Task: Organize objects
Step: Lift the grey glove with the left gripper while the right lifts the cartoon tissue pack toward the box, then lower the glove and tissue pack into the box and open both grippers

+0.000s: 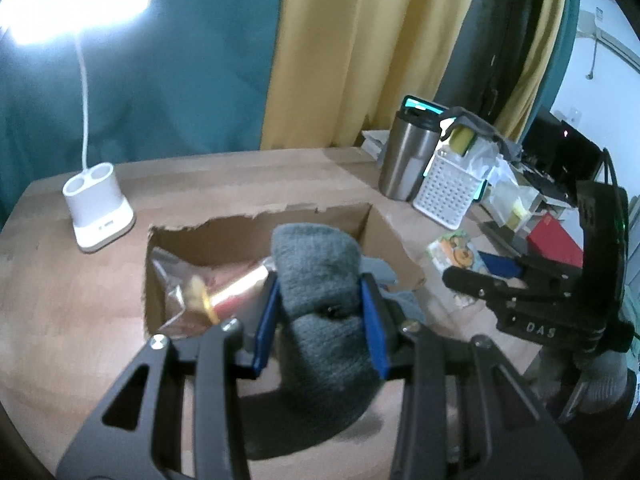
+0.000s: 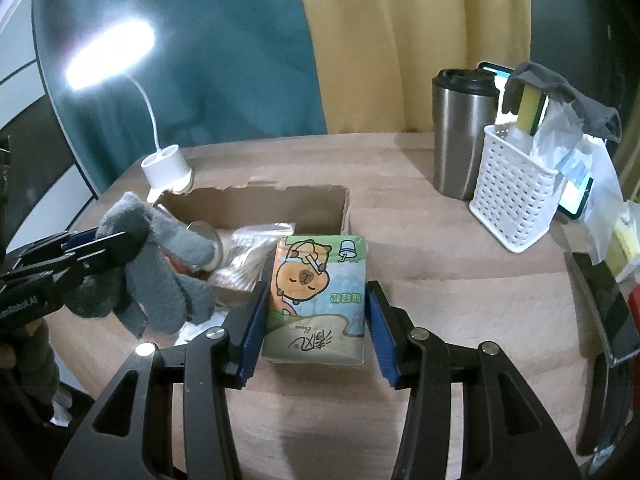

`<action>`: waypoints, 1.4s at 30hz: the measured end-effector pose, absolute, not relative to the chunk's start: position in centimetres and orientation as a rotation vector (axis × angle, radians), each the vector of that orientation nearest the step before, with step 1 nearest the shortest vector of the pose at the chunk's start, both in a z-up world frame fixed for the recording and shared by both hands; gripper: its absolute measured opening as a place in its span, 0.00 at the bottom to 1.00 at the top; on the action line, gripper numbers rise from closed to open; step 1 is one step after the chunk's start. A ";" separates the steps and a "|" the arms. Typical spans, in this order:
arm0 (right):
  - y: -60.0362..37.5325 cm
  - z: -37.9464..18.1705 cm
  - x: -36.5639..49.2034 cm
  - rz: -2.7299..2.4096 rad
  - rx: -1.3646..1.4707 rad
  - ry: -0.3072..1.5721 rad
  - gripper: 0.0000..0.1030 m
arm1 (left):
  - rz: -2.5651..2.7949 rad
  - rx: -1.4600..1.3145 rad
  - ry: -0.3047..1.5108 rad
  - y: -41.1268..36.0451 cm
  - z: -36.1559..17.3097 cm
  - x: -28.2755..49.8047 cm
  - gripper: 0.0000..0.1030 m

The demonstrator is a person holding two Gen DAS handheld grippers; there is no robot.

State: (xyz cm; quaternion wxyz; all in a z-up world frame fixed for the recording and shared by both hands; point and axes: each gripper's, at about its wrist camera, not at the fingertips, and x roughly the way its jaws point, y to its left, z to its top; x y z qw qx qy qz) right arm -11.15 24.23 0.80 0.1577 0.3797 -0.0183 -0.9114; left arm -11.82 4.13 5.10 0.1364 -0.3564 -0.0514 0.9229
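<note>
Both tools share one build: black skeletal linkage arms with triangular cut-outs, silver screw heads and blue ribbed pads (image 2: 253,322). The right gripper (image 1: 490,270), at three o'clock in the left view, carries white lettering, apparently "DAS", and a black cable.

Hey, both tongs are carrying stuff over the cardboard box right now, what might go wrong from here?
1. The grey glove in the left tongs hangs loose, so its fingers may drape over the cardboard box rim instead of dropping inside.
2. The tissue pack in the right tongs is heading toward the same box; the two tongs might bump.
3. The box already holds a crinkly bag and other items, so space looks tight.
</note>
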 end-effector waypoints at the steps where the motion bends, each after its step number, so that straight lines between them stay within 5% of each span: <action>1: 24.4 0.9 -11.3 -2.608 1.083 -0.056 0.49 | 2.669 -1.036 -0.140 4.5 5.2 -12.3 0.39; 31: 28.9 0.1 -17.2 -2.599 1.072 -0.158 0.49 | 2.678 -1.233 -0.144 9.5 -0.3 -21.9 0.40; 35: 28.3 0.1 -17.5 -2.594 1.079 -0.143 0.49 | 2.669 -1.269 -0.146 9.3 -1.4 -22.5 0.43; 38: 27.5 -0.1 -17.8 -2.587 1.092 -0.132 0.49 | 2.658 -1.256 -0.154 9.0 -1.3 -22.4 0.57; 42: 26.2 -0.2 -18.2 -2.579 1.103 -0.117 0.49 | 2.660 -1.218 -0.139 8.5 -0.6 -21.7 0.57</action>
